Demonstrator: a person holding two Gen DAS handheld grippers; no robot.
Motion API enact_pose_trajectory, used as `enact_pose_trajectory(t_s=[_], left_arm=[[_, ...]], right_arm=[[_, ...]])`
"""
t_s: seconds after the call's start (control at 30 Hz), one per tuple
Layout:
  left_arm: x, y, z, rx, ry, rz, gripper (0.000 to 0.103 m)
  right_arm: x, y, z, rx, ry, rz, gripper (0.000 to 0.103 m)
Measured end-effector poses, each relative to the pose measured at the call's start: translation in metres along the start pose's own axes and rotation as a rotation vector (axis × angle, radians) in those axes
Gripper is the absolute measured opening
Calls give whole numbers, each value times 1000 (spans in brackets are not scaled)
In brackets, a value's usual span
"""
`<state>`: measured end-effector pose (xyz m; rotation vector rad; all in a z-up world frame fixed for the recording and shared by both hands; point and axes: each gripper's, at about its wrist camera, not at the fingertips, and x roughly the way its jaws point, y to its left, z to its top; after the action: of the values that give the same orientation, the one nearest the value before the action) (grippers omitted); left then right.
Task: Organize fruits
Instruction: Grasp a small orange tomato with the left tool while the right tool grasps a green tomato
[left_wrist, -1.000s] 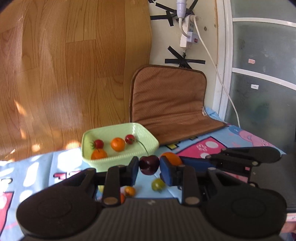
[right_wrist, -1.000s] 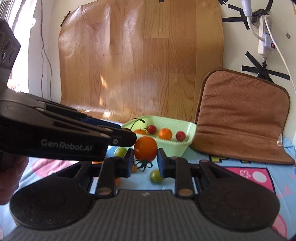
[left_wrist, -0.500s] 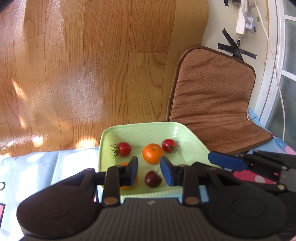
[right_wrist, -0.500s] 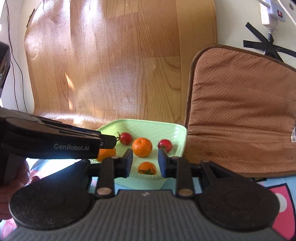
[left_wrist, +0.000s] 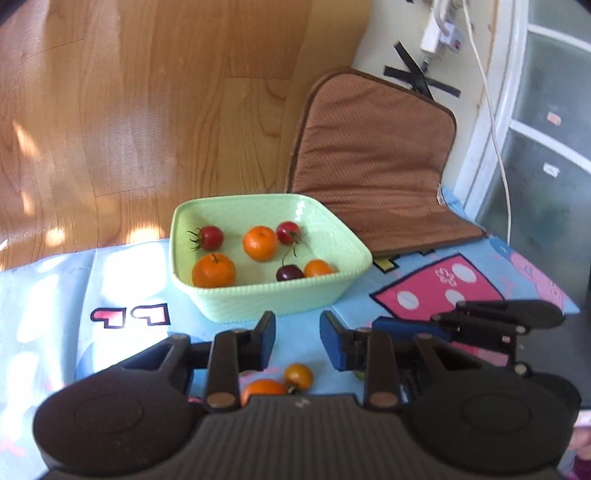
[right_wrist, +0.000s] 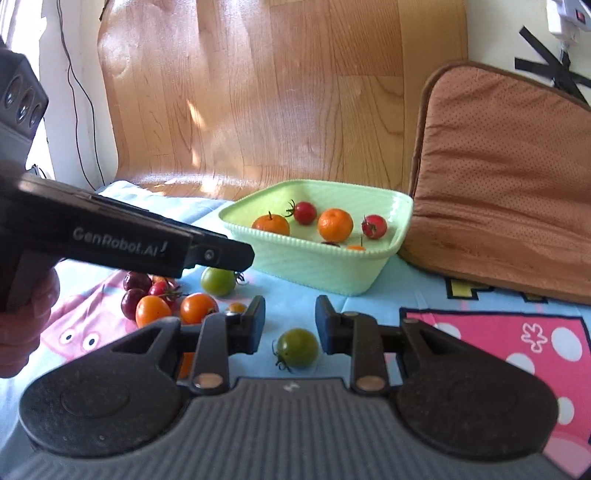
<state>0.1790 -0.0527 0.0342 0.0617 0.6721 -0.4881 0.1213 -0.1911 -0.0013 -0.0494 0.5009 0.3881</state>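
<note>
A pale green basket (left_wrist: 258, 299) (right_wrist: 332, 273) stands on the cartoon cloth and holds oranges, red tomatoes, a dark cherry (left_wrist: 289, 273) and a small orange tomato (left_wrist: 318, 268). My left gripper (left_wrist: 297, 338) is open and empty, just in front of the basket. My right gripper (right_wrist: 290, 325) is open and empty above a green tomato (right_wrist: 297, 348). Loose fruit lies on the cloth: another green tomato (right_wrist: 218, 281), orange tomatoes (right_wrist: 197, 307) and dark cherries (right_wrist: 136, 281). An orange tomato (left_wrist: 298, 376) lies below the left gripper.
A brown cushion (left_wrist: 373, 166) (right_wrist: 502, 177) leans on the wall right of the basket. A wood-pattern board (right_wrist: 258, 92) stands behind it. The left gripper's body (right_wrist: 122, 236) crosses the right wrist view at left. A power strip and cable (left_wrist: 443, 33) hang on the wall.
The left gripper dropped the dark cherry into the basket and the right gripper dropped the orange tomato there. Both opened and pulled back from over the basket to the cloth in front.
</note>
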Motion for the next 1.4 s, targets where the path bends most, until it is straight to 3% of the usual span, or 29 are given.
enact_pose_trajectory(t_s=[0.17,0.27,0.47,0.67,0.83,0.97,1.17,1.4], left_arm=[[17,-25,-12,186,73,45,26],[24,-27,-18,194,102,81,25],[28,-33,-25,211,119,98,22],[16,-61,-33,237,115,25,22],[-15,-90,-62,289,90,-7,22],[-53,-84,-92,268,48,11,22],[-109,-62,-139,106,6,71,22],[-135,-46,-157,46,-26,125,22]], right_arm=[[5,-6,-14,13,60,0,33],[7,-4,-14,-4,74,12,27],[1,-9,-17,30,67,-6,26],[-25,-7,-33,32,56,-49,26],[-72,8,-64,36,31,-84,26],[-98,37,-86,19,9,-78,26],[-115,88,-106,-57,-21,-7,26],[-106,109,-104,-88,-5,18,28]])
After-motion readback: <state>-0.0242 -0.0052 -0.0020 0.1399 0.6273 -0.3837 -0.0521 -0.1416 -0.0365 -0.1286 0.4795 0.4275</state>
